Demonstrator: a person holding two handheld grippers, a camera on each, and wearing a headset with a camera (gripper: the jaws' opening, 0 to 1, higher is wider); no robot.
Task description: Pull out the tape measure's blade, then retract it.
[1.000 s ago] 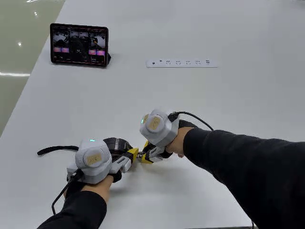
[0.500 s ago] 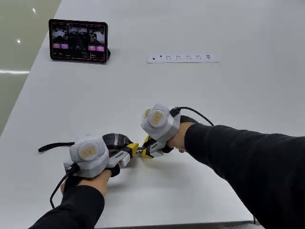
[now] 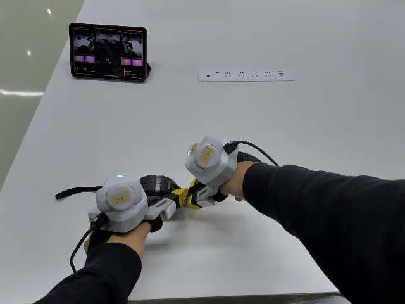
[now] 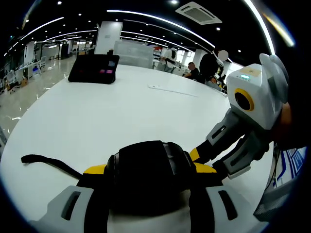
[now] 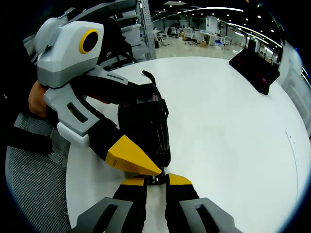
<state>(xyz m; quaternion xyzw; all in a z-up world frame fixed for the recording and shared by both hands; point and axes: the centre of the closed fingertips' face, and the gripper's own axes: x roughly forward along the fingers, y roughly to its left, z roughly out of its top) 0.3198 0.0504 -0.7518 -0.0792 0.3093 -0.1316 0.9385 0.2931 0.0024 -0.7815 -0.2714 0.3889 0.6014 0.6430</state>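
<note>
The tape measure case (image 5: 145, 121) is clamped in the left gripper (image 4: 150, 170), near the front edge of the tabletop (image 3: 266, 126). The blade tip (image 5: 157, 179) is pinched between the nearly closed jaws of the right gripper (image 3: 191, 197).

- Your left gripper (image 3: 166, 204) clamps the tape (image 3: 158, 185) and your right gripper (image 3: 190, 201) pinches at its mouth, tips almost touching, so nothing passes between them
- The strap (image 3: 76, 190) trails left of the tape across the table (image 3: 285, 126), in the way from that side
- Your right sleeve (image 3: 316, 209) bars the near right
- Ahead the table lies open up to the tablet (image 3: 109, 52) and power strip (image 3: 247, 75), both well apart at the far side
</note>
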